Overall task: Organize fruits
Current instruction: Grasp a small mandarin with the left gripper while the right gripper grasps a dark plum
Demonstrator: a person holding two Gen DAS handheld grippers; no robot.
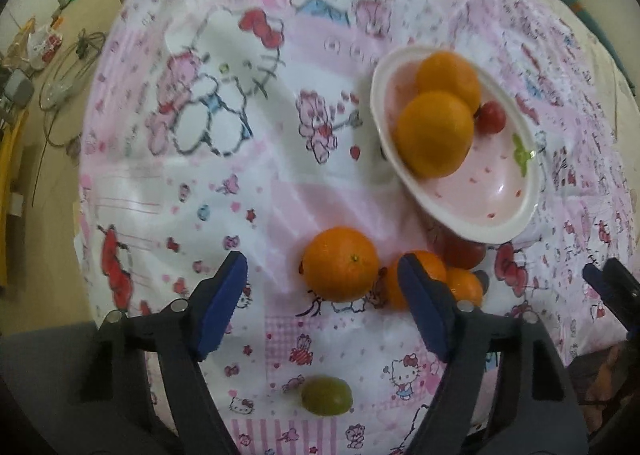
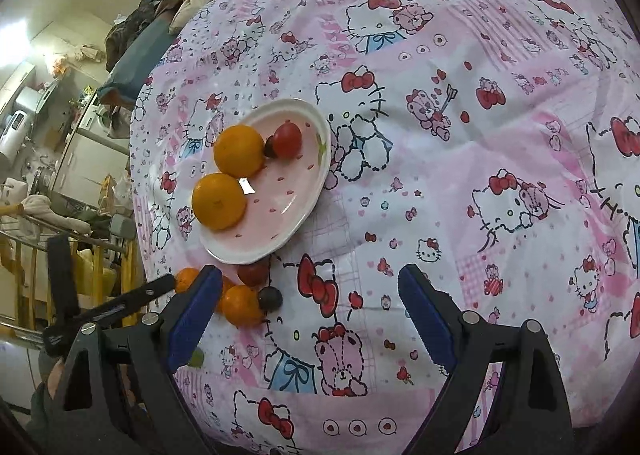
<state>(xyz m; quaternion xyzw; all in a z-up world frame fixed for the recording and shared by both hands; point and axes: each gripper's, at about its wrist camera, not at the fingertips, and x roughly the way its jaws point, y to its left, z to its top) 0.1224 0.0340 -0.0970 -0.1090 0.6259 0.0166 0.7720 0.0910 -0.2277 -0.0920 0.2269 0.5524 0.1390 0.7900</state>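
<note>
A pink-and-white plate lies on the cartoon-print cloth and holds two oranges and a red cherry tomato. Below the plate a loose orange sits between the fingers of my left gripper, which is open, with a gap at the left pad. Smaller oranges, a red tomato and a dark grape cluster beside it. A green grape lies nearer the camera. My right gripper hangs open over bare cloth.
The cloth covers a soft, rumpled surface that drops off at the left. The floor holds cables and bags. A heap of clothes lies at the far end, and furniture and a rack crowd the left side.
</note>
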